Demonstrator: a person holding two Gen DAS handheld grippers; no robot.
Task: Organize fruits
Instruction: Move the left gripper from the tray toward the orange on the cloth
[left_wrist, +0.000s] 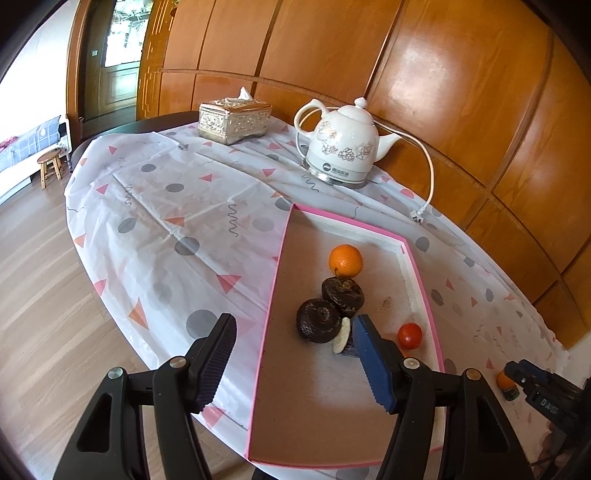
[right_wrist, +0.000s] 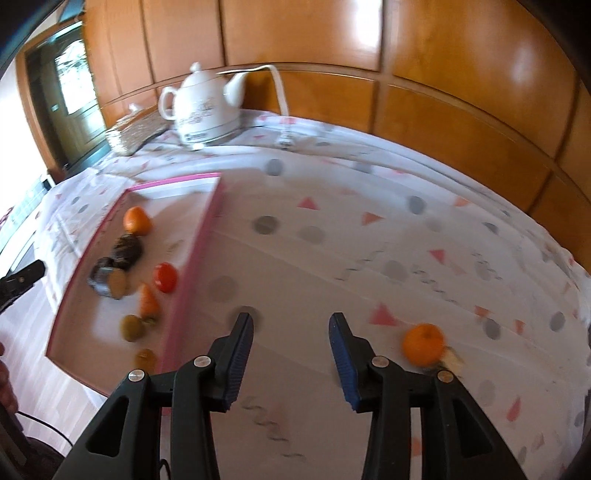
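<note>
Most fruit already in pink tray; one orange left on cloth w/ both grippers, left gripper & right gripper, spread wide, carrying nothing.

Daylight fills both views, bright and soft, coming partly from the glazed door at far left, which is blown out to near white. The glossy wooden wall carries broad pale glare patches in each view. Shadows on the tablecloth are faint and short. The left wrist view is sharp throughout, down to the print on the kettle. The right wrist view is smeared by motion blur (the fruit in the pink tray worst of all). Fisheye distortion bows the wall panels, and dark vignetting cuts every corner.
</note>
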